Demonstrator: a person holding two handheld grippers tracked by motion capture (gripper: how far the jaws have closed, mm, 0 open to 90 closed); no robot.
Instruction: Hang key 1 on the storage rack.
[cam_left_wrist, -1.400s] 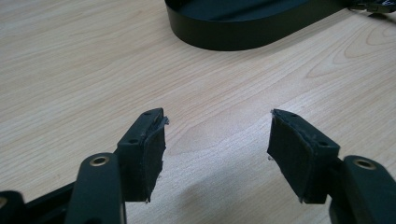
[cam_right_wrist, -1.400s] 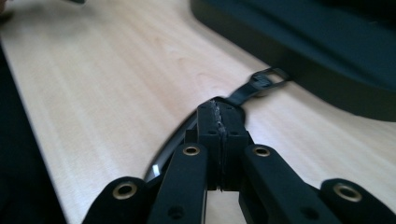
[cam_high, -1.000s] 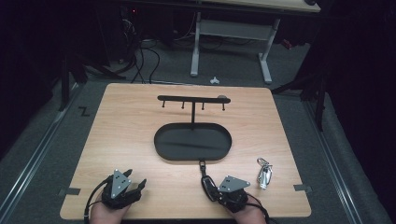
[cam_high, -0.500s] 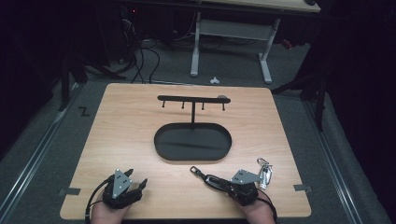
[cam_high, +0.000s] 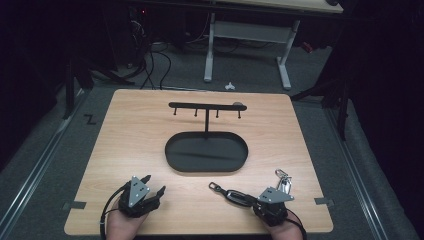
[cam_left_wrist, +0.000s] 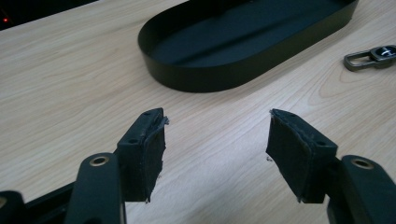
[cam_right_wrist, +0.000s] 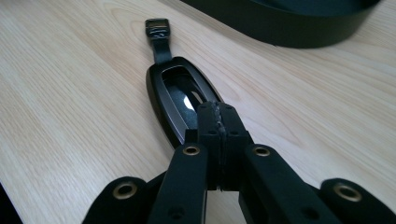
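Looking from the high view: the wooden table (cam_high: 140, 130) carries a black oval tray (cam_high: 176, 159) with a hook rack (cam_high: 206, 106) rising from its far side, likely the place where keys are meant to hang.
Right gripper, high view: the right gripper (cam_high: 250, 201) sits at the near right edge, jaws closed on the near end of a black key fob (cam_high: 235, 195), which lies flat and points leftward toward the table's middle, its metal clasp (cam_high: 215, 187) leading.
Left gripper, high view: the left gripper (cam_high: 153, 185) rests at the near left corner, jaws spread, well apart from the fob.
Loose item, high view: a silver carabiner (cam_high: 282, 179) lies just beside the right gripper.
Left gripper view: both pads (cam_left_wrist: 152, 149) stand wide apart with bare wood between them, holding nothing; the tray wall (cam_left_wrist: 196, 79) is ahead and the fob's clasp (cam_left_wrist: 371, 57) shows at the far right. My judgement is that this gripper waits as a spare helper.
Right gripper view: the jaws are pressed together over the fob's (cam_right_wrist: 180, 100) near end, pinching its edge; the fob lies on the table (cam_right_wrist: 70, 93), strap loop (cam_right_wrist: 159, 29) pointing away toward the tray (cam_right_wrist: 299, 28). Gripping the tail end probably leaves the loop free for a hook.
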